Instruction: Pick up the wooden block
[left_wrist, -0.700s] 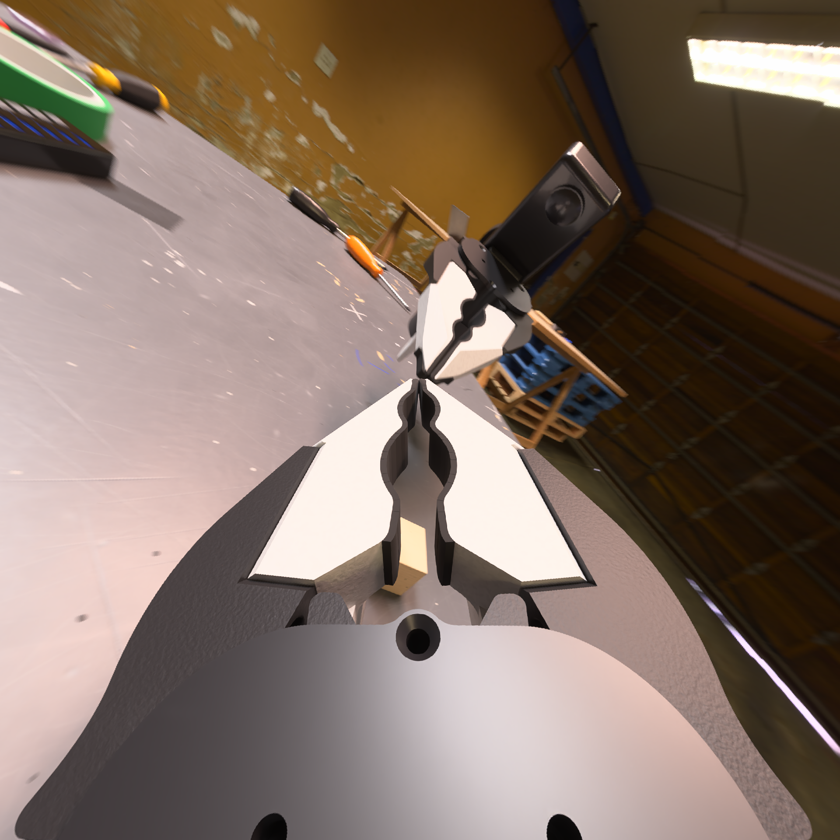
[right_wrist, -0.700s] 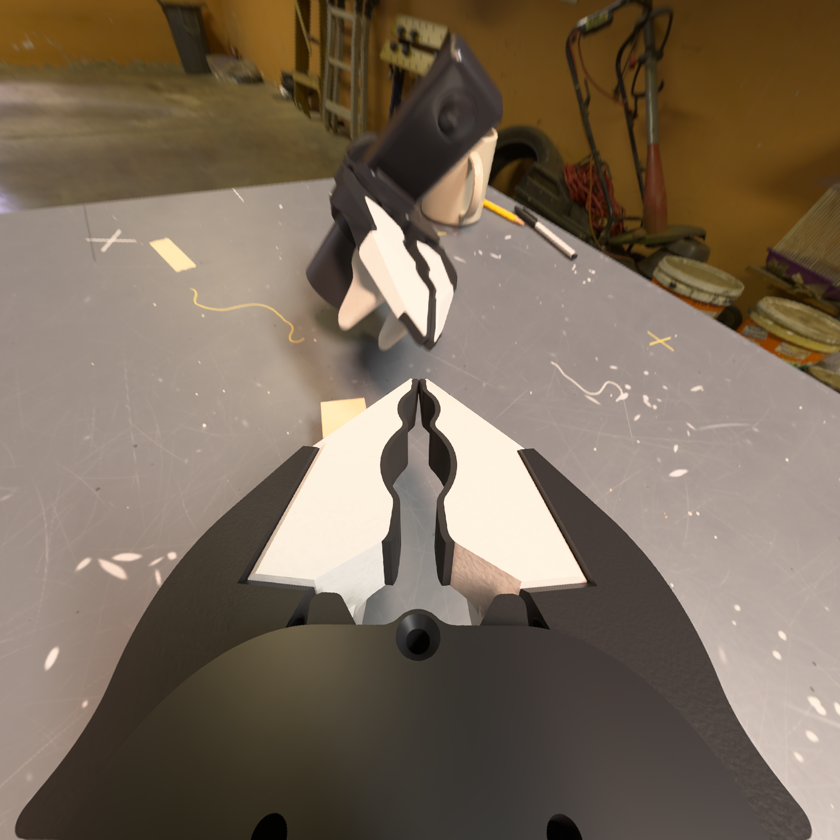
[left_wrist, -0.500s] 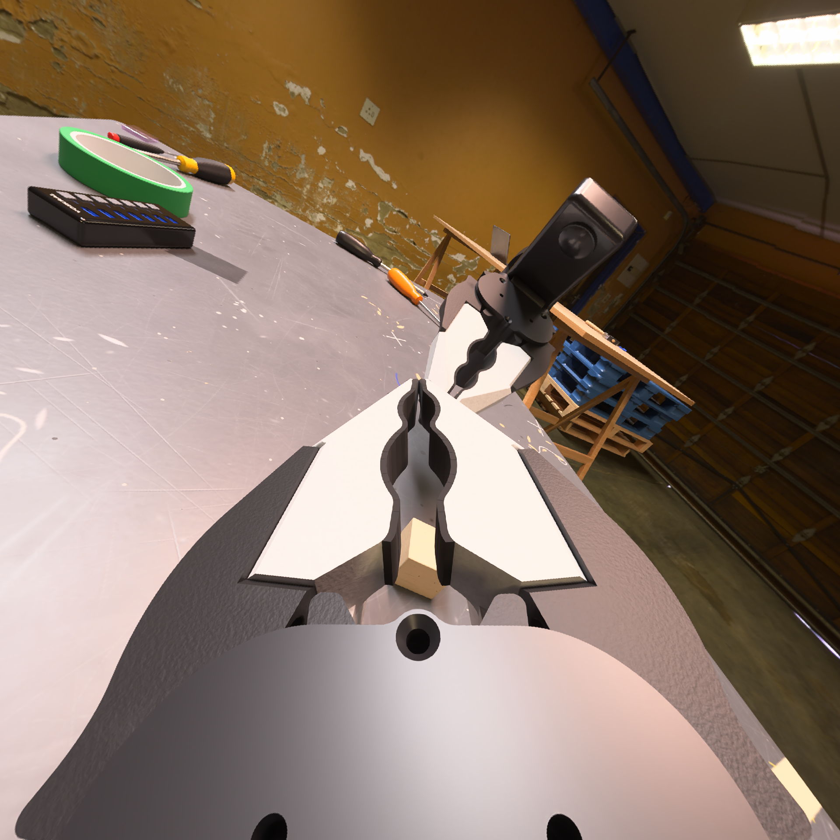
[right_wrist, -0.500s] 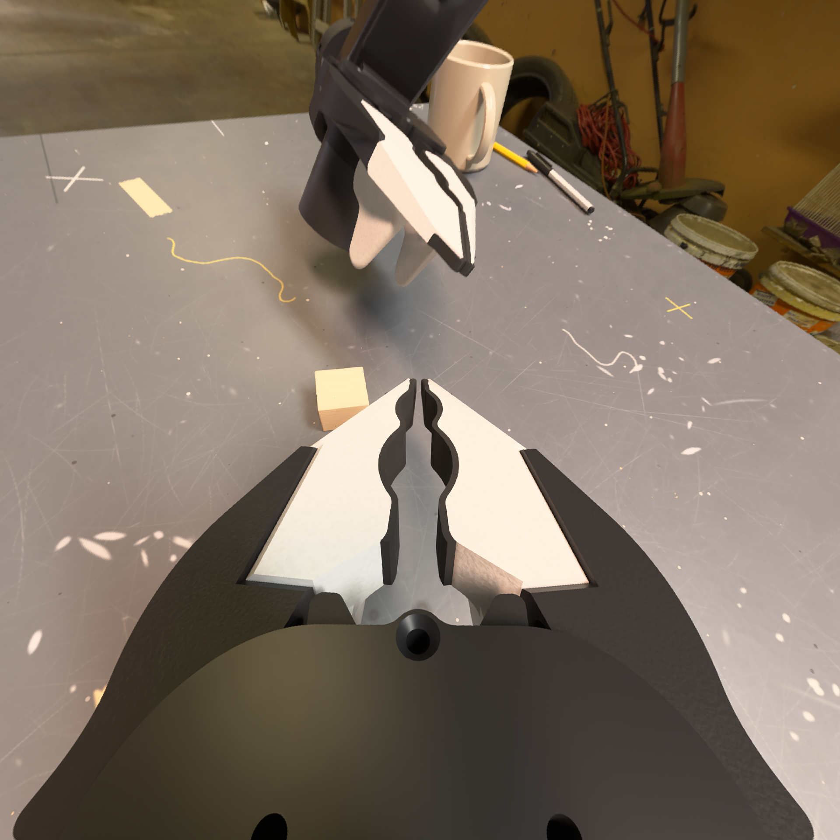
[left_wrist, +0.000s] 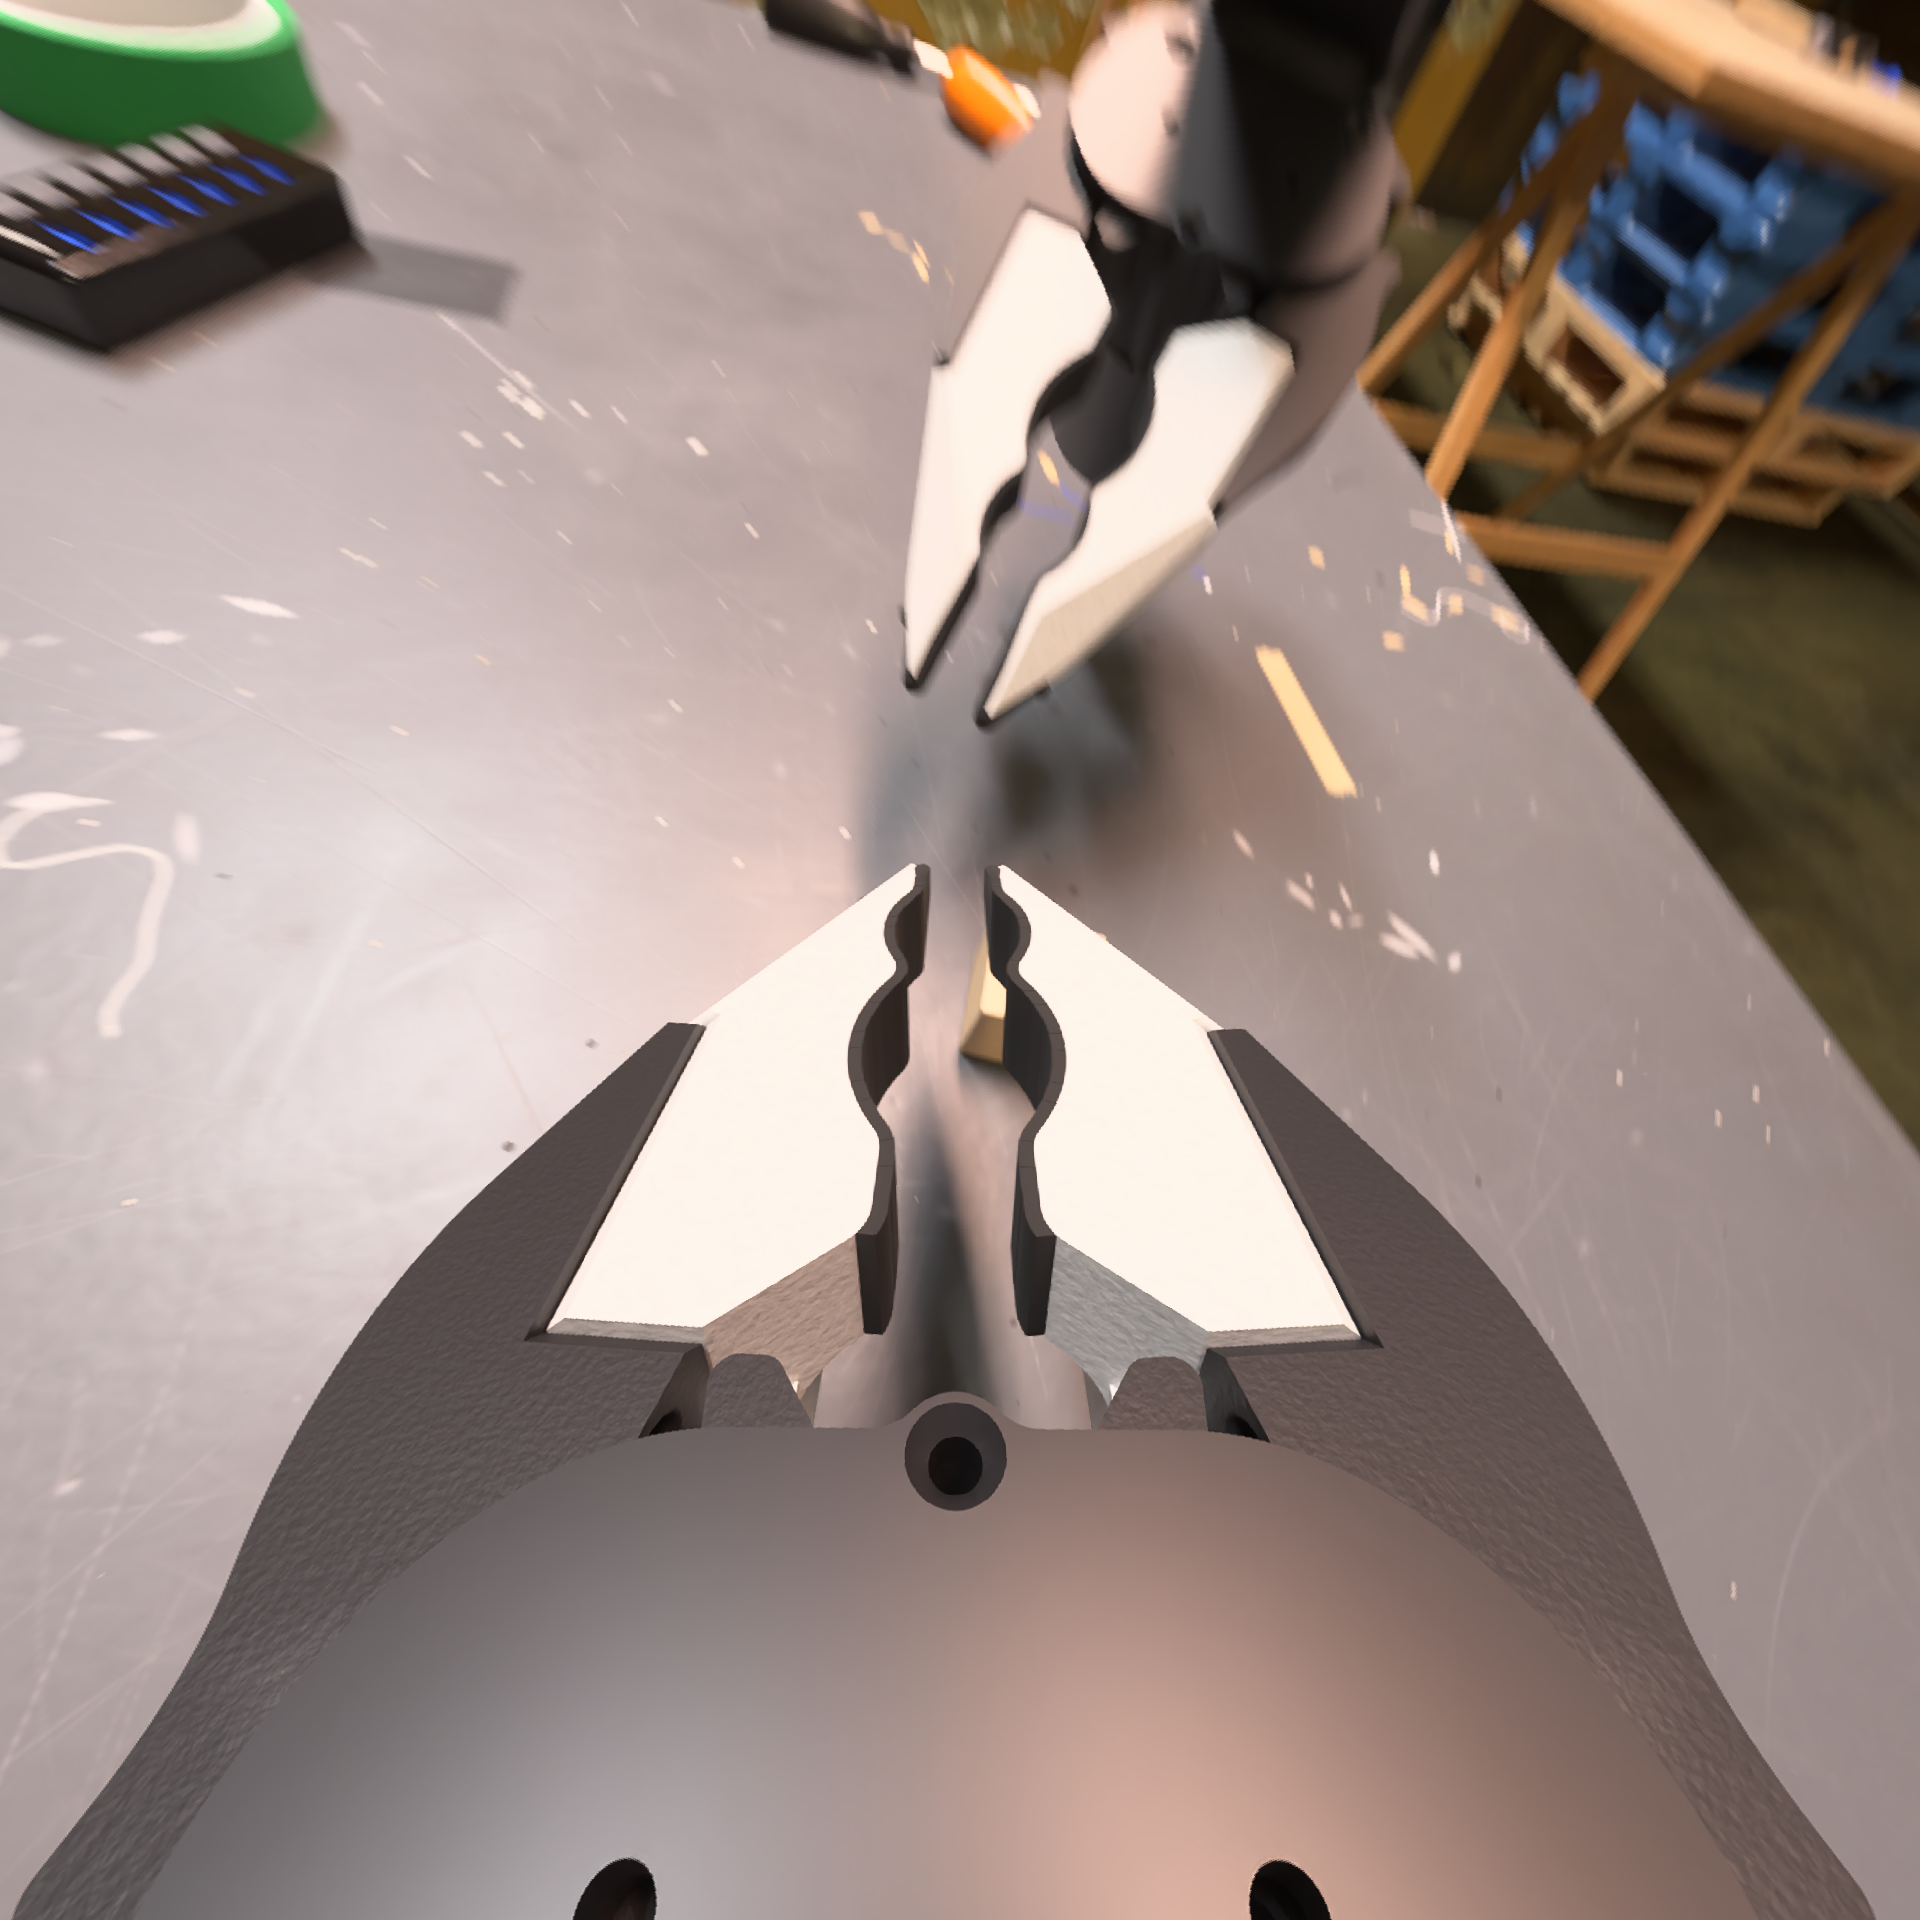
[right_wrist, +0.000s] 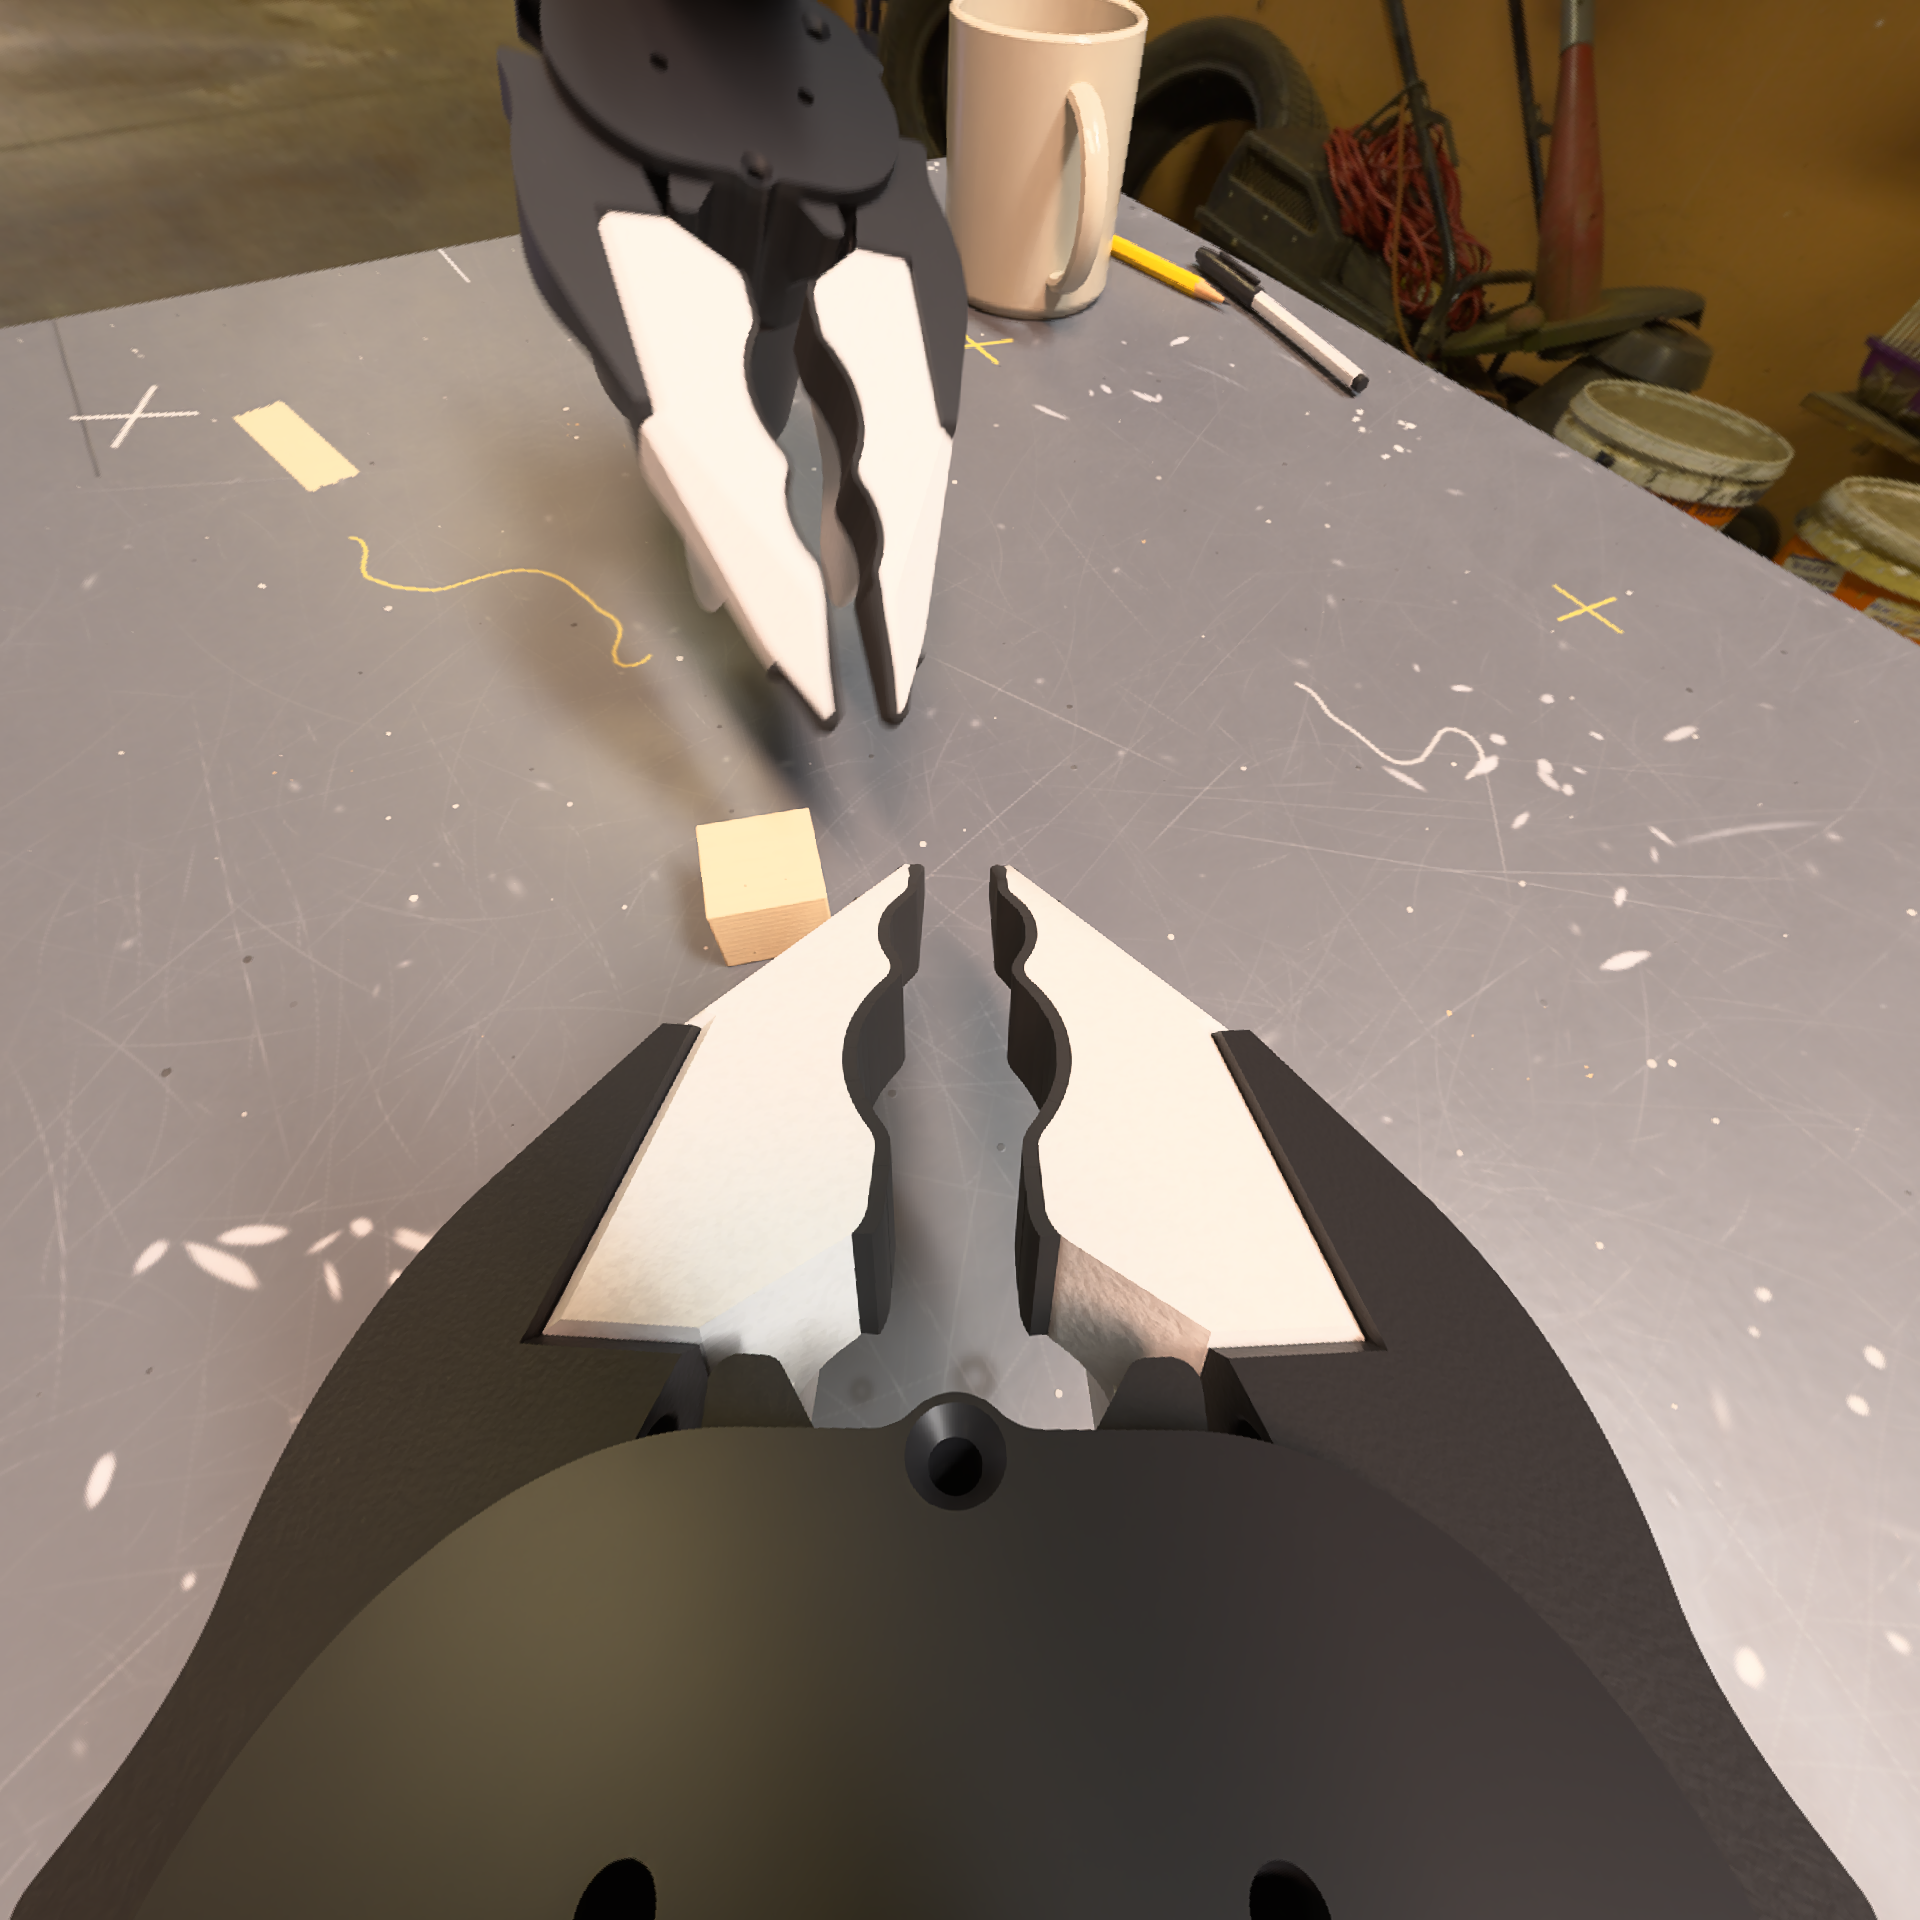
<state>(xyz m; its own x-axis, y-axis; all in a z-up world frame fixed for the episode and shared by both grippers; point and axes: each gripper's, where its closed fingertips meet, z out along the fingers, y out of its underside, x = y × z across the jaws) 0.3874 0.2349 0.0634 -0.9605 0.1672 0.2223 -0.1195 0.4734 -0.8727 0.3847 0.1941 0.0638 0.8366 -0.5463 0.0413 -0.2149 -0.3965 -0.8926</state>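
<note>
Right gripper (right_wrist: 954, 873): jaws a little apart, holding nothing; it hangs over the grey table (right_wrist: 1351, 935)
Wooden block (right_wrist: 762, 883): sits flat on the table, just beside the right gripper's left fingertip; in the left wrist view only a sliver shows
Left gripper (right_wrist: 862, 717): beyond the block, tips pointing down, jaws a little apart, empty
Far end: cream mug (right_wrist: 1039, 156); pencil (right_wrist: 1164, 270); marker pen (right_wrist: 1283, 322)

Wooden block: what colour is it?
Pale, light tan wooden block, shown best in the right wrist view.
</note>
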